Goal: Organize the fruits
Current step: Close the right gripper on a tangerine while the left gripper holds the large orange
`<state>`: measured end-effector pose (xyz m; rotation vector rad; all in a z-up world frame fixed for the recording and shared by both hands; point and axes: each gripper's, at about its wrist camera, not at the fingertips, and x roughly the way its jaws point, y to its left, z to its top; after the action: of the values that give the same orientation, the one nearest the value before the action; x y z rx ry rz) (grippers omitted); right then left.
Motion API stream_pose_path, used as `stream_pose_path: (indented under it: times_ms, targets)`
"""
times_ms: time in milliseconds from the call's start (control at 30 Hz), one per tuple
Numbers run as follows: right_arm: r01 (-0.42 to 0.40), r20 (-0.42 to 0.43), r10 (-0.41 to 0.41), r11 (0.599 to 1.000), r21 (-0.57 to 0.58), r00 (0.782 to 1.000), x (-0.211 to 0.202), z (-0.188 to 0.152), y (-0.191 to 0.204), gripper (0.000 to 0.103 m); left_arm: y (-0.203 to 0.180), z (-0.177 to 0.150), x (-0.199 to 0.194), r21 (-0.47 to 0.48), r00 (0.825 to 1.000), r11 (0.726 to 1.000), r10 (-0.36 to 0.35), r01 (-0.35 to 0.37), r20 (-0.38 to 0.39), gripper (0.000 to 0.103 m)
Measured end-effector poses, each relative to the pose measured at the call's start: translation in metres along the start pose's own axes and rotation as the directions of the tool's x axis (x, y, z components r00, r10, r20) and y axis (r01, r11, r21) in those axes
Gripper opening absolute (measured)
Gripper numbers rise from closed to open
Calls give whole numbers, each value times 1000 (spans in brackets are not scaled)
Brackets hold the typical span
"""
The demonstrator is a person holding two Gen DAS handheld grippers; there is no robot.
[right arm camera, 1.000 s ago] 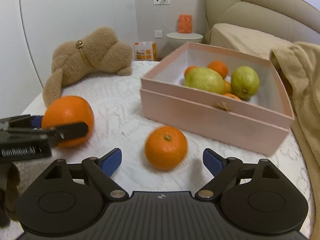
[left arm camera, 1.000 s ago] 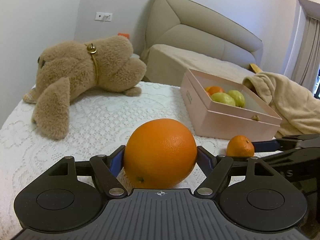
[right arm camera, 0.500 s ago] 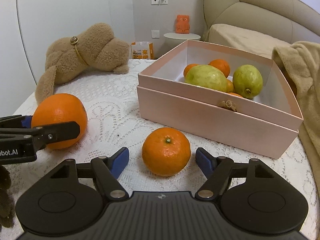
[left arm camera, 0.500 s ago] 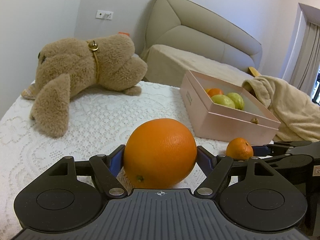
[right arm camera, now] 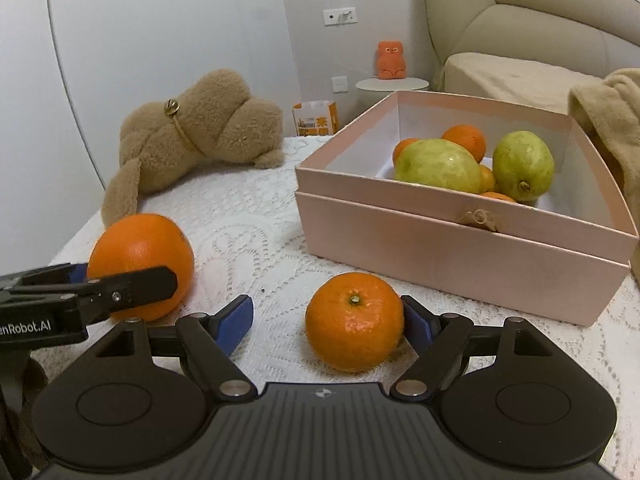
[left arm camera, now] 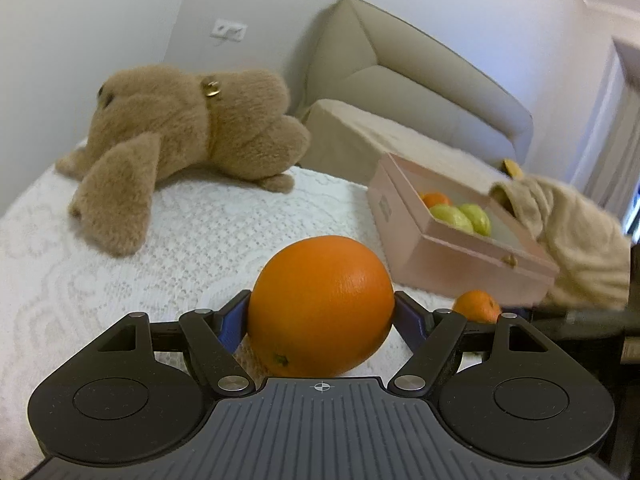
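Only the right wrist view shows orange figurine [right arm camera: 390,60].

Both cams sit low over the lace tablecloth [right arm camera: 248,216], looking forward along their own fingers. Left wrist view faces the teddy bear [left arm camera: 188,136] and sofa [left arm camera: 408,92], with the pink box [left arm camera: 452,256] off to the right. Right wrist view is nearer that box. Both catch the big orange [left arm camera: 320,304] and small mandarin [right arm camera: 354,320].
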<state>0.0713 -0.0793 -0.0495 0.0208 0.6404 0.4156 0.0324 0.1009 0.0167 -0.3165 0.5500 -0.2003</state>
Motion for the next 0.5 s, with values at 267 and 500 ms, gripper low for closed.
stream_pose_path:
  times_ms: [267,500]
  targets:
    - [57,-6,-57,998,-21,998,2,-1,12,79,4,2,3,15,1000,1000,-13,14,-10,80]
    - [77,-21,-77,997,-28,997,3,-2,14,84,-5,5,10,61,998,998,-6,10,-65,80]
